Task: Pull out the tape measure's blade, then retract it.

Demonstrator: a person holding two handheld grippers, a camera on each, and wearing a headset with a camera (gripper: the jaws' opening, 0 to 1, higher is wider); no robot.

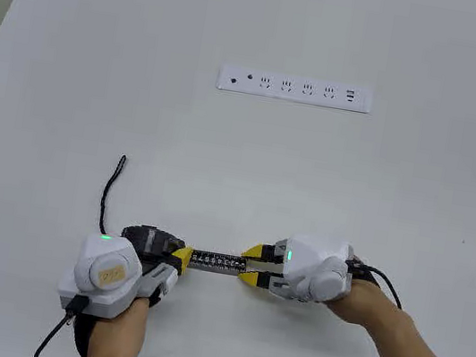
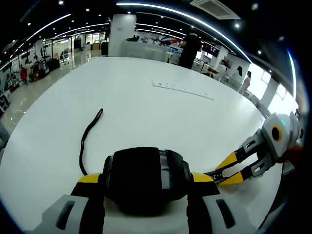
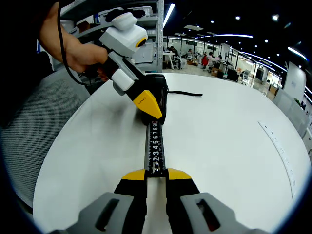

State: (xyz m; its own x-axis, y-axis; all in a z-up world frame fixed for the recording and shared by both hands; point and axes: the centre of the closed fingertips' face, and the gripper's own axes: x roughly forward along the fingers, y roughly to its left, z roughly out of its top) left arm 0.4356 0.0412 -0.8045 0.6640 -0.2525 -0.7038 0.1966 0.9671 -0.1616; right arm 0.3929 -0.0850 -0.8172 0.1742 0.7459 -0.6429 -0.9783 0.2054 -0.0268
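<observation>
Tape measure (image 1: 152,241) is laid on the white surface (image 1: 223,158), its black case pinched by the left claw (image 2: 146,178). A short bit of blade (image 3: 155,146) is pulled out, its tip pinched by the right claw (image 3: 156,174). Letting it back in is not yet done.

On the tape measure's blade (image 3: 155,146) — white digits, seemingly 1 through 9
</observation>
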